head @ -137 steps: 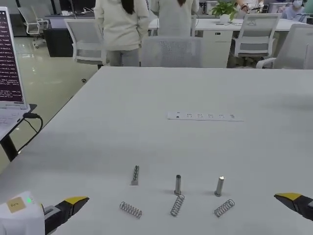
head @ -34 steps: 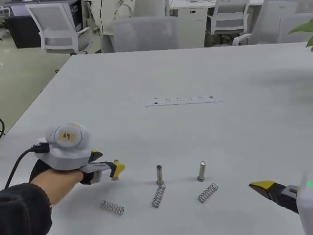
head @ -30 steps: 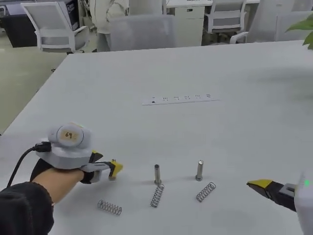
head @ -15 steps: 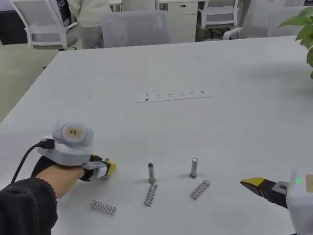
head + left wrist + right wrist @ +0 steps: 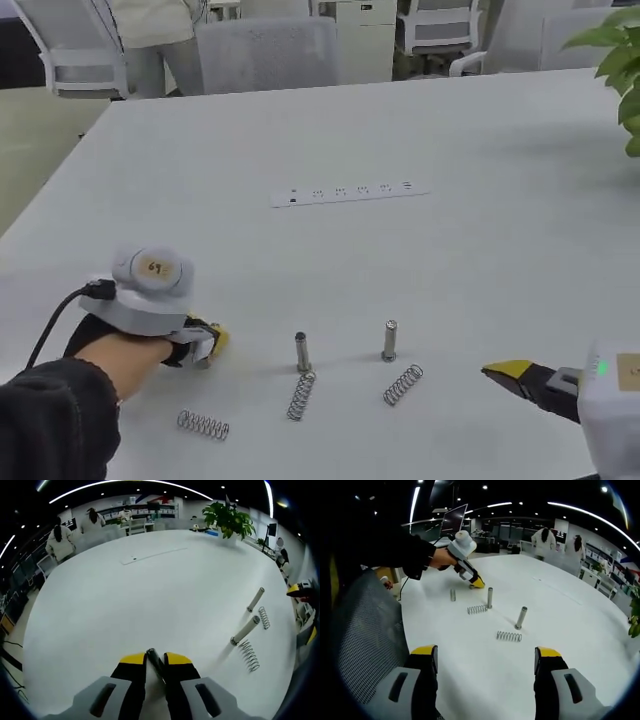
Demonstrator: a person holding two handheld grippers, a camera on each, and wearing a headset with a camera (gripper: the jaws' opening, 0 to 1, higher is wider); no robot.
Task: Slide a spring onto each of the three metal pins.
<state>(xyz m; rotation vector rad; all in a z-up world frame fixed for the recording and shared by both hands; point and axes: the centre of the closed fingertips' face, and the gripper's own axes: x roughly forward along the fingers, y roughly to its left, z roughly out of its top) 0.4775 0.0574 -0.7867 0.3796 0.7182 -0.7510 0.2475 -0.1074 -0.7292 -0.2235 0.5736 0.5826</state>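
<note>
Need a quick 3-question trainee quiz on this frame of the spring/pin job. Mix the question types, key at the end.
1. True or false: both standing pins are bare, with no spring on them.
2. The left gripper is: A) open, B) shut on a pin, C) shut on a spring.
3. How many springs lie loose on the table?
Key: 1 true. 2 B. 3 three.

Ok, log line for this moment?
left gripper: shut on left pin | right gripper: open, hovering | springs: three on table | other pins: upright, bare
</note>
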